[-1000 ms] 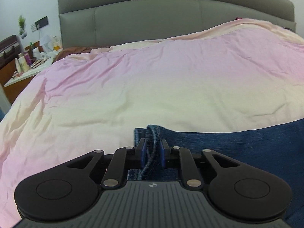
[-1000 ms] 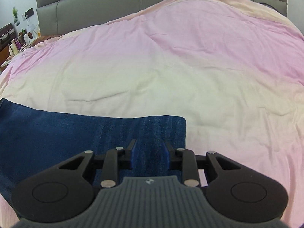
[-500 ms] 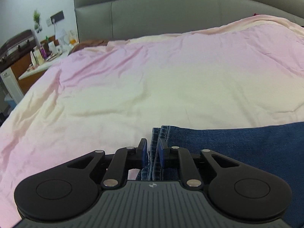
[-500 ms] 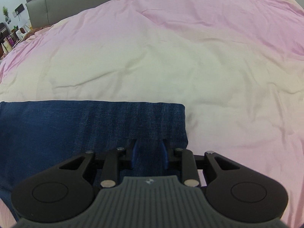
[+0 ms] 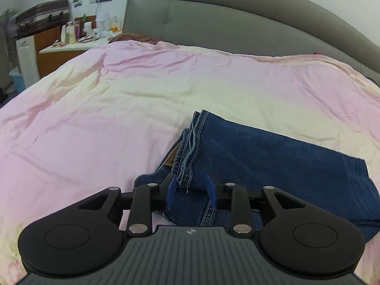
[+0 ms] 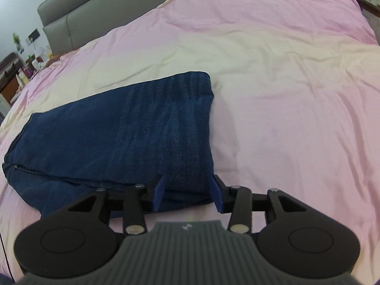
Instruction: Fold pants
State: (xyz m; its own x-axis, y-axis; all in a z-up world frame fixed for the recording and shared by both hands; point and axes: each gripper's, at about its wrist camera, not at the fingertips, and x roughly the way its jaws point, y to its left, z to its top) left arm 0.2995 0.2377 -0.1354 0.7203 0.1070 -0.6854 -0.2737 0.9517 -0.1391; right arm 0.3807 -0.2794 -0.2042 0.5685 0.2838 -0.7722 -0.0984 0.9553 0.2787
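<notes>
Dark blue jeans (image 5: 273, 156) lie folded flat on the pink bedcover, with the leg hems (image 5: 192, 147) stacked at their left end. My left gripper (image 5: 191, 193) is open, its blue pads either side of the hem edge, holding nothing. In the right wrist view the jeans (image 6: 123, 128) form a wide folded block. My right gripper (image 6: 187, 191) is open at the near right corner of the jeans, lifted just above the cloth.
The pink and cream duvet (image 5: 118, 99) covers the whole bed. A grey padded headboard (image 5: 237, 23) runs along the back. A cluttered bedside desk (image 5: 71, 40) with bottles and a suitcase (image 5: 40, 16) stands at the far left.
Both grippers opened and let go of the jeans. They pulled back and rose, so the folded jeans now lie flat on the bed in front of them.
</notes>
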